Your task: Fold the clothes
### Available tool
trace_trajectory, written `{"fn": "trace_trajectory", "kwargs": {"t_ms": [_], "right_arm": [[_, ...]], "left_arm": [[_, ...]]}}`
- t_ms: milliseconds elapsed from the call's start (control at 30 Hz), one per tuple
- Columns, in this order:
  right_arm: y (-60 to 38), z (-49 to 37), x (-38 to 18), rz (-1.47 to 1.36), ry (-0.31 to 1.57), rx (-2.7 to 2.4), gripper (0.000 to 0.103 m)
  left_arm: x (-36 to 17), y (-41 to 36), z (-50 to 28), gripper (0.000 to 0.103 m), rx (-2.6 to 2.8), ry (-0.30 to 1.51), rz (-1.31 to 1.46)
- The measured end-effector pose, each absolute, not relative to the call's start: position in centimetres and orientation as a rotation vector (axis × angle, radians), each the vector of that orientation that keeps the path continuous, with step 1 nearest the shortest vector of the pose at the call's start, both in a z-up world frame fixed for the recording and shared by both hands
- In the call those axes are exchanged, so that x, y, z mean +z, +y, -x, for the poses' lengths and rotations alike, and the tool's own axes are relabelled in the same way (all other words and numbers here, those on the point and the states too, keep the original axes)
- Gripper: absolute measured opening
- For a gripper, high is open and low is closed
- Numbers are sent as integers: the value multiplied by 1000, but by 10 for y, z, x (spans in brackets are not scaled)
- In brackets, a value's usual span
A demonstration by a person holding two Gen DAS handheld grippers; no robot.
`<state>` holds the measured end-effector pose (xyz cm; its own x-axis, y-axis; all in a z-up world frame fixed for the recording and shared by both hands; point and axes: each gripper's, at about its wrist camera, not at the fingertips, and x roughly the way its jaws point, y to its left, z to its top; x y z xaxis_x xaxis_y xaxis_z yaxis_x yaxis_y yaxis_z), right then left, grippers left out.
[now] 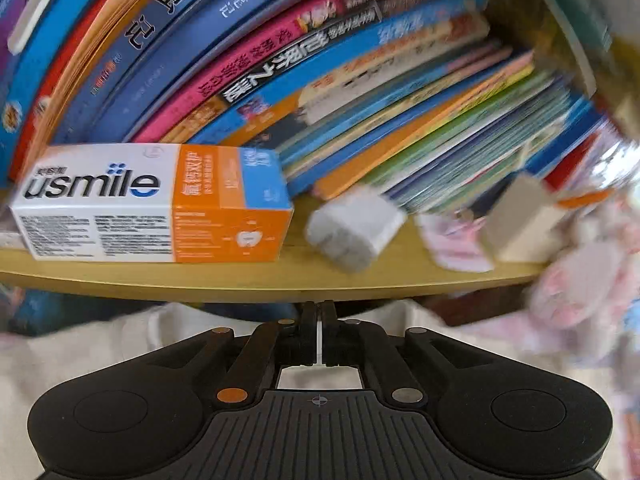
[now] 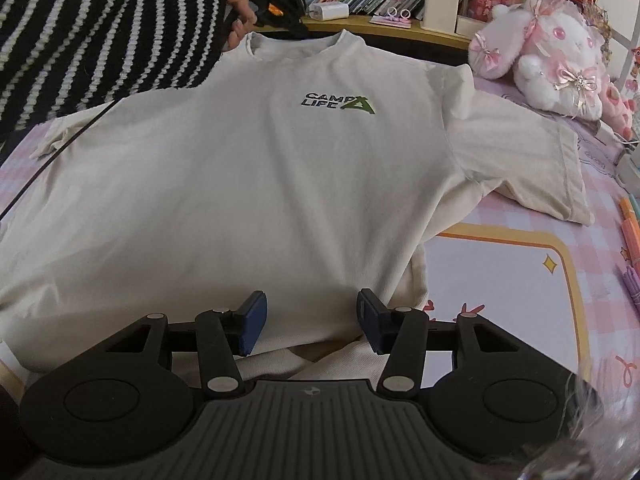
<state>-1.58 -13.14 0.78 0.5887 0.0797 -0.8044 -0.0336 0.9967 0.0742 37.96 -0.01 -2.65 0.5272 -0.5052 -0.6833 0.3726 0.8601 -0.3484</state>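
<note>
A cream T-shirt with a "CAMP LIFE" print lies face up on a pink mat, sleeves spread. My right gripper stands open over the bottom hem. Rumpled hem cloth lies between its blue pads, which do not press on it. My left gripper, held by a hand in a striped sleeve, is at the back of the collar. In the left wrist view that gripper is shut, its tips over the neck opening and cream cloth on both sides. No cloth shows plainly between the fingers.
A wooden shelf edge runs just behind the collar, with leaning books, a usmile box and a white charger. A pink plush rabbit sits beside the right sleeve. Pens lie at the mat's right edge.
</note>
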Motion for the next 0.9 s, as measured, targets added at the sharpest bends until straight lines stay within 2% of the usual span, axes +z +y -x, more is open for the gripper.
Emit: {"fn": "trace_trajectory", "kwargs": {"t_ms": [200,300,400,633,700,767,867,900], "right_arm": [[-133,14,9,-47,935,86,55],[-133,13,9,-29,933,90,55],[-133,13,9,-35,927,84,55],[-136,10,12,-98,917,37,55],[-141,14,16,-163,907,9,55],[-148,23,21,-231,898,-26,55],[-158,40,26,-314,889,-82,55],[-163,51,26,-332,891,-104,55]], "left_arm": [[-23,10,-358,3,-543,881,-5],[-8,33,-330,4,-607,834,71],[3,60,-286,9,-636,823,81],[20,145,-154,11,-558,837,1],[24,172,-123,19,-507,844,-10],[26,191,-93,40,-433,836,-7],[29,223,-53,62,-344,821,32],[29,234,-40,63,-317,822,47]]}}
